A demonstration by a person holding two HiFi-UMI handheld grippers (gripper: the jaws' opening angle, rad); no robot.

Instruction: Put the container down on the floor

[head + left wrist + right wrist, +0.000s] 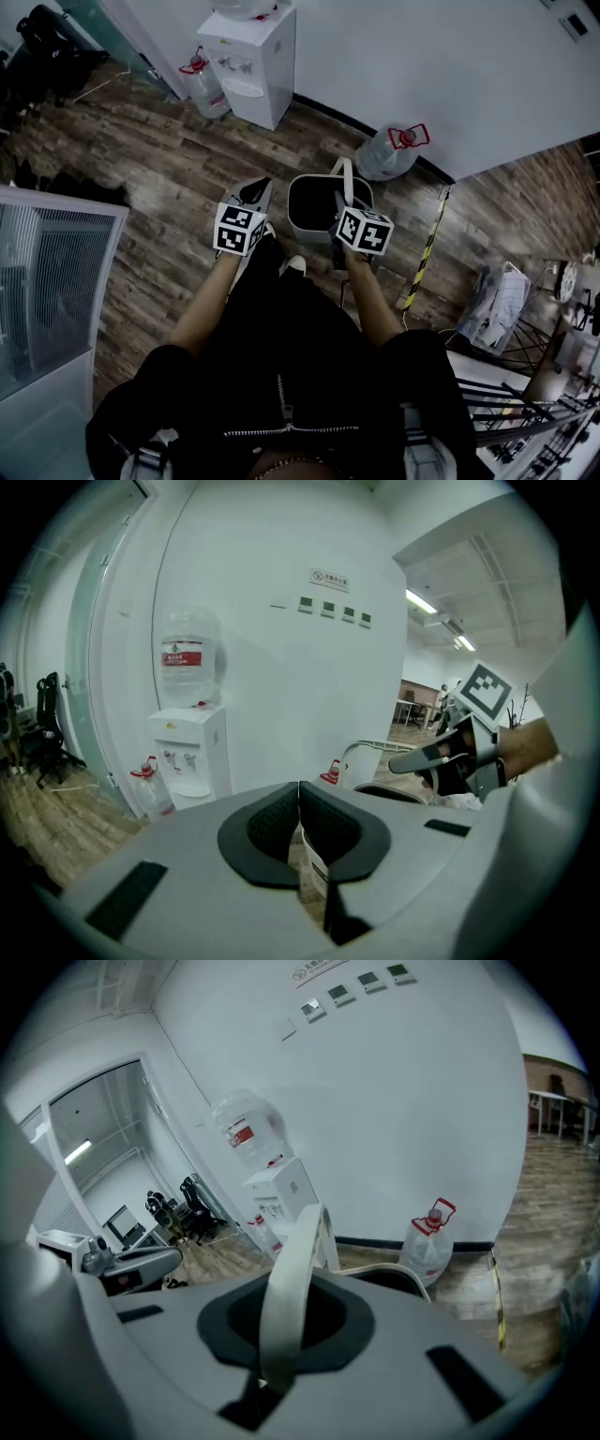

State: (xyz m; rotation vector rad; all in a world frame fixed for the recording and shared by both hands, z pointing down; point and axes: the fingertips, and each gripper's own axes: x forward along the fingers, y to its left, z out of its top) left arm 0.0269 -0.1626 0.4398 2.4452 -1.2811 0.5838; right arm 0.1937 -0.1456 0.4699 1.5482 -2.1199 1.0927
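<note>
Above a wood-plank floor (pixel 169 187) by a white wall (pixel 422 56), the right gripper (pixel 281 1330) clamps the grey bin's (pixel 314 202) pale band handle (pixel 298 1260), and the left gripper (pixel 300 829) is closed on nothing.

Water dispenser (pixel 253 70), spare jug (pixel 389 155), white wall (pixel 450 75)

Head camera is looking steeply down from above the person onto the wood floor (pixel 169 178). Each gripper camera is riding close behind its own jaws, facing the white wall (pixel 281 677). All three are sharing the water dispenser (pixel 251 66).
</note>
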